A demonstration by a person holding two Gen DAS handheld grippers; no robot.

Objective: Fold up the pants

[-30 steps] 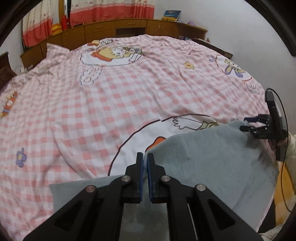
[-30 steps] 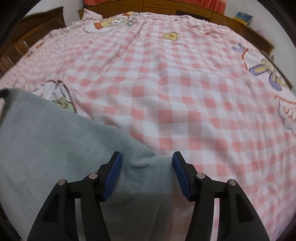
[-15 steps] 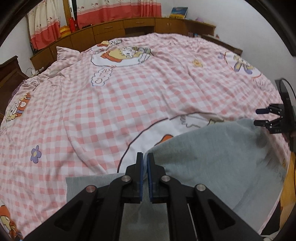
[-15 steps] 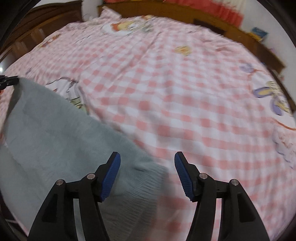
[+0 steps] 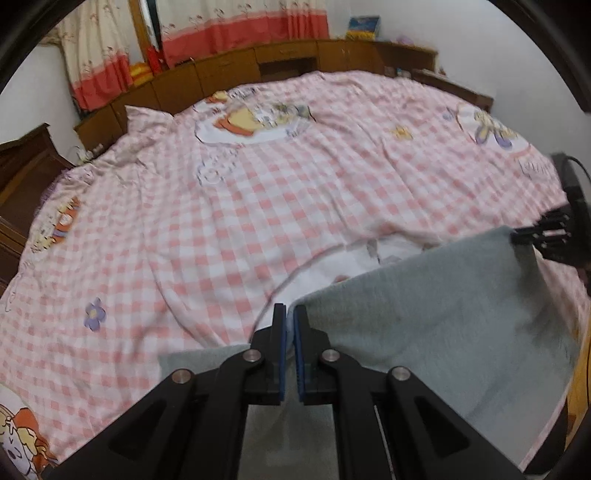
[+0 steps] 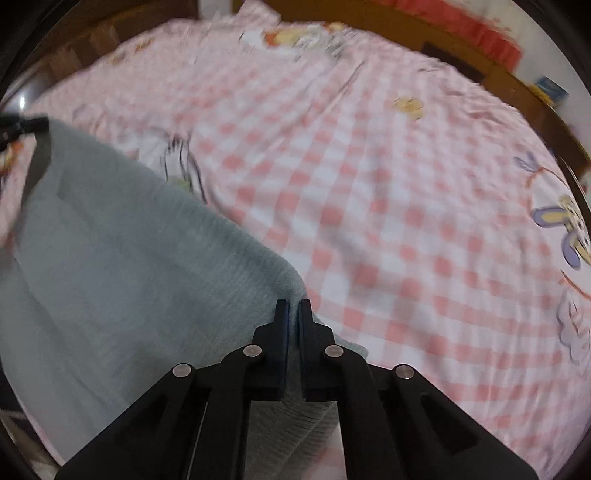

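The grey pants [image 5: 436,317] hang stretched between my two grippers above the near edge of the bed. My left gripper [image 5: 290,314] is shut on one top corner of the pants. My right gripper [image 6: 294,308] is shut on the other corner, at the ribbed edge; the pants [image 6: 122,258] spread away to its left. The right gripper also shows in the left wrist view [image 5: 532,232] at the far right, pinching the cloth. The left gripper's tips show at the far left of the right wrist view [image 6: 26,125]. The lower part of the pants is hidden below the grippers.
The bed is covered by a pink checked sheet [image 5: 258,206] with cartoon prints. Wooden cabinets [image 5: 229,74] and red and cream curtains [image 5: 236,26] line the far wall. A dark wooden headboard [image 5: 22,166] stands at the left.
My right gripper has closed on the pants' corner; it was open around it before. Both grippers have risen and the pants now hang taut between them. Both views are motion-blurred.
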